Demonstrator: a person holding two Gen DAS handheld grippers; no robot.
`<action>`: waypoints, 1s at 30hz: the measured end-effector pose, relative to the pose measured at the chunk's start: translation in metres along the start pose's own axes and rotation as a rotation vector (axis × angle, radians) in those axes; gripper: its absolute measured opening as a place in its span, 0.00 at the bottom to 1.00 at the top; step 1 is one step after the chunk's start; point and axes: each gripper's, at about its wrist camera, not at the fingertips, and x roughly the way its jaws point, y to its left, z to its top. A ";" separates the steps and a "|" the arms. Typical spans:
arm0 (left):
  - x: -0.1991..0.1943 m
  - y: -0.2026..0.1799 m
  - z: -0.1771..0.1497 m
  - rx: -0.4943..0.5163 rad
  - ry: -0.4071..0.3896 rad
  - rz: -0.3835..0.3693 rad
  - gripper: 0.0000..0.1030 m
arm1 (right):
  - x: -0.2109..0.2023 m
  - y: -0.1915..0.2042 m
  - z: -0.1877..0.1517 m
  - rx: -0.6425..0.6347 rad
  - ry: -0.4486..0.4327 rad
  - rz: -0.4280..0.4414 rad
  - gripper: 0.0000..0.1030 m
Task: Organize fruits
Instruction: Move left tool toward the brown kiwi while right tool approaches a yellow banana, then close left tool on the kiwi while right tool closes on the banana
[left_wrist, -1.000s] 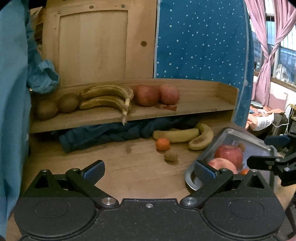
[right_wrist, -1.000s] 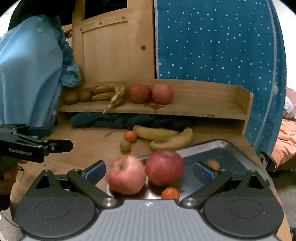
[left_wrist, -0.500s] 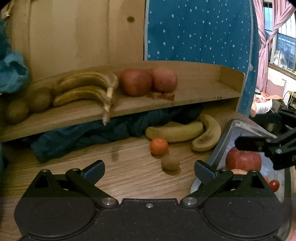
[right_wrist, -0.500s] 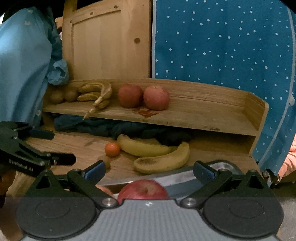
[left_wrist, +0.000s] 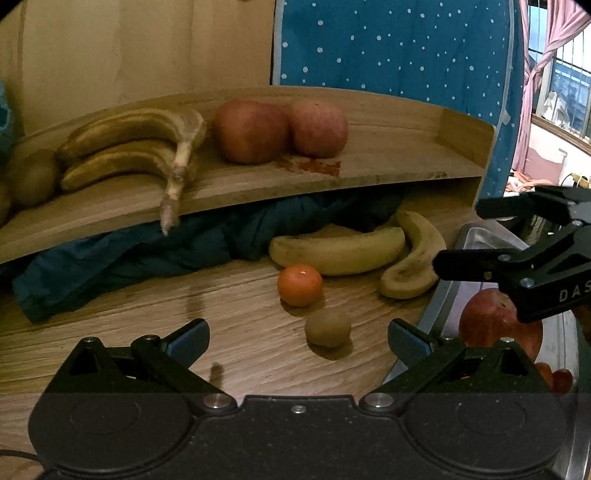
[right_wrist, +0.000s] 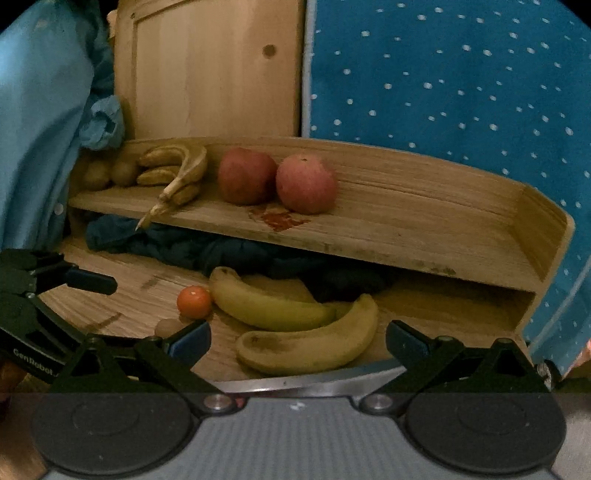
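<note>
On the wooden shelf (left_wrist: 388, 166) lie a banana bunch (left_wrist: 136, 144), two red apples (left_wrist: 255, 136) and kiwis (left_wrist: 29, 177). Below on the table lie two loose bananas (left_wrist: 340, 251), a tangerine (left_wrist: 300, 285) and a kiwi (left_wrist: 328, 328). My left gripper (left_wrist: 297, 338) is open and empty, just short of the kiwi. My right gripper (right_wrist: 297, 341) is open and empty, its fingers on either side of the nearer loose banana (right_wrist: 310, 347). A metal tray (left_wrist: 480, 240) at the right holds a red apple (left_wrist: 491, 321).
A dark blue cloth (left_wrist: 140, 254) is bunched under the shelf. A blue dotted fabric (right_wrist: 443, 92) and a wooden panel (right_wrist: 218, 74) stand behind. The right gripper's fingers (left_wrist: 517, 266) show over the tray in the left wrist view.
Both grippers have moved forward toward the shelf and loose fruit. The tray's apples have dropped out of the right wrist view. Both stay open.
</note>
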 end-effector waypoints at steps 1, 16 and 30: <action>0.002 0.000 0.000 0.000 0.003 -0.004 0.98 | 0.003 0.001 0.002 -0.019 0.003 0.010 1.00; 0.016 -0.006 0.002 0.015 0.034 -0.062 0.71 | 0.057 0.013 0.033 -0.281 0.101 0.155 0.83; 0.022 -0.005 0.004 0.007 0.048 -0.093 0.31 | 0.085 0.036 0.035 -0.478 0.180 0.213 0.57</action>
